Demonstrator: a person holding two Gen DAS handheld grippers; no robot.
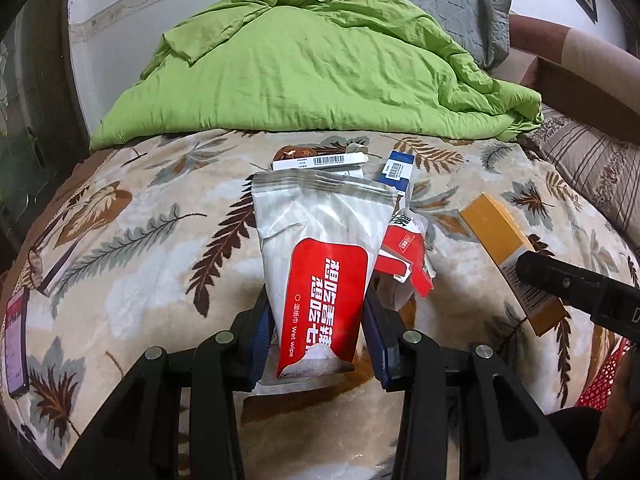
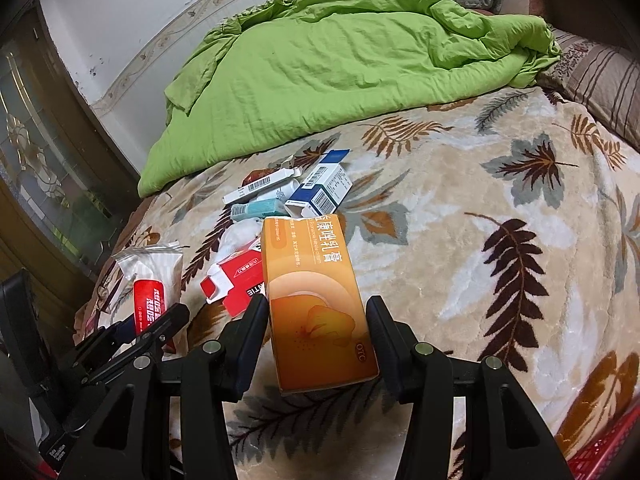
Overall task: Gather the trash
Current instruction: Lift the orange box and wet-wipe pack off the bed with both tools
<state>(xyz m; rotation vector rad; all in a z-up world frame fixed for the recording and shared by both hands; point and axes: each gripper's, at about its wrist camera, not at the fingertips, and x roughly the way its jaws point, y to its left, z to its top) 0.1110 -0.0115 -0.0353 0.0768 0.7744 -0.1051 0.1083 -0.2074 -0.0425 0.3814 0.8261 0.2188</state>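
White-and-red wet wipe packet point(image 1: 316, 280) is clamped between the left gripper point(image 1: 318, 320) fingers above the leaf-print bed blanket point(image 1: 140, 240); a red mesh basket point(image 1: 604, 376) shows lower right, contents hidden. From the right wrist, the right gripper point(image 2: 318, 340) fingers grasp an orange carton point(image 2: 316, 300); small boxes point(image 2: 320, 188) lie beyond.
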